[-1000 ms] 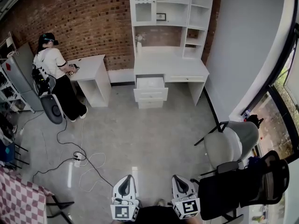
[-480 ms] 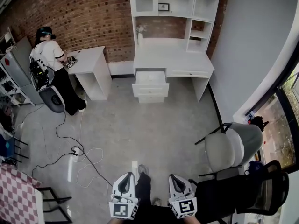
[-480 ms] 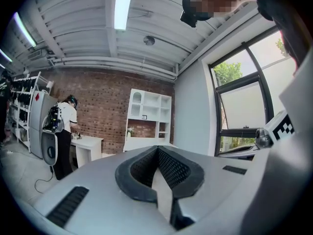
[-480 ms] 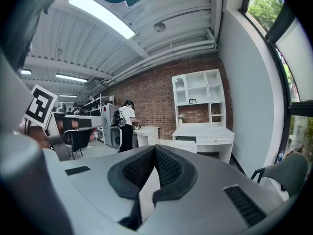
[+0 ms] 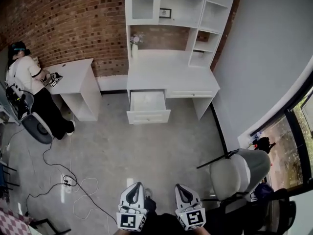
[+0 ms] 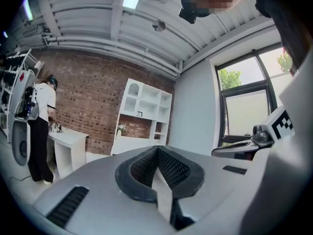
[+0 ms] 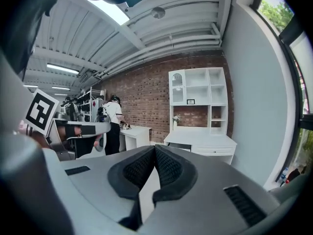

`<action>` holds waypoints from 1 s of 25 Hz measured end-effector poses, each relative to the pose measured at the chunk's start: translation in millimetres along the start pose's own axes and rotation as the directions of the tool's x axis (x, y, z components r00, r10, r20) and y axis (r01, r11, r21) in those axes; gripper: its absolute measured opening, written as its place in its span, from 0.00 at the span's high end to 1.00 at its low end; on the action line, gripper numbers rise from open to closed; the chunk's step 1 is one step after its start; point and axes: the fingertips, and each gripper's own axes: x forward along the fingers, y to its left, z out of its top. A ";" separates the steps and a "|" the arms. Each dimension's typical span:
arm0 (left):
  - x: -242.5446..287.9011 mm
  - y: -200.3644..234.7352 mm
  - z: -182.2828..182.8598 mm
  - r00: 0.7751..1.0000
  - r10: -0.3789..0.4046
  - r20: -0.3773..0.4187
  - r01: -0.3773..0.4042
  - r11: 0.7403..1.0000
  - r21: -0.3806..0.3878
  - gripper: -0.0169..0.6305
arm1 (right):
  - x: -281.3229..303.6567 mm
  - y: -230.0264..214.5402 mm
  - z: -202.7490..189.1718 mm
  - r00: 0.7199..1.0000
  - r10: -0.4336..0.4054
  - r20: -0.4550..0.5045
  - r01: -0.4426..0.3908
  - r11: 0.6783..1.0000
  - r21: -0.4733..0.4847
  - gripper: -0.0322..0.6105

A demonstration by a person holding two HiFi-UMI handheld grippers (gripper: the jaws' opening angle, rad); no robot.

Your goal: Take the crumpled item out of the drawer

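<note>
Against the red brick wall, head view: I see a white wooden desk with a shelf hutch on top, well apart from me across the grey tiled floor.
Drawer, head view: the desk's white top drawer stands pulled out, its inside facing up.
Crumpled item, head view: from here the drawer's inside is a pale patch, too small for me to pick the item out.
Left gripper, head view: low at the bottom edge, pointing toward the desk, nothing near its tips.
Right gripper, head view: just beside the left one, pointing the same way.
Surroundings, head view: a person in a white shirt and dark trousers stands at a small white side table on the left. A grey padded chair sits to my right, and black cables trail over the floor.
Left gripper view: my two dark ribbed pads meet at the tips, closed with nothing between them. The desk and hutch show far behind, and a tall window to the right.
Right gripper view: these pads also meet at the tips and hold nothing. The desk with its open drawer lies far ahead, the person at the side table to its left.
</note>
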 end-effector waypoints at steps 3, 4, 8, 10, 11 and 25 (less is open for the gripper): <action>51.6 33.9 6.8 1.000 -0.023 -0.012 0.024 0.998 0.050 0.94 | 54.4 -20.0 21.5 1.000 -0.021 0.019 0.020 0.999 0.025 0.93; 68.0 43.5 10.2 0.999 -0.028 -0.017 0.029 0.998 0.058 0.94 | 72.4 -26.7 27.3 0.999 -0.023 0.023 0.022 0.999 0.037 0.93; 119.5 68.8 14.3 0.999 -0.022 -0.031 0.023 1.000 0.022 0.94 | 134.3 -51.3 37.2 1.000 -0.009 0.010 0.009 0.999 0.032 0.93; 149.6 79.3 7.8 0.998 -0.016 -0.056 0.016 1.000 0.009 0.94 | 168.2 -67.9 38.5 1.000 0.002 0.009 -0.002 1.000 0.028 0.93; 166.1 85.0 2.1 0.997 -0.016 -0.070 0.016 1.000 0.010 0.94 | 187.0 -77.5 37.8 1.000 0.008 0.007 -0.008 1.000 0.026 0.93; 459.4 155.4 4.3 0.989 0.051 -0.140 -0.049 0.999 0.019 0.94 | 447.2 -239.1 66.6 0.990 0.142 0.020 -0.142 0.990 0.005 0.93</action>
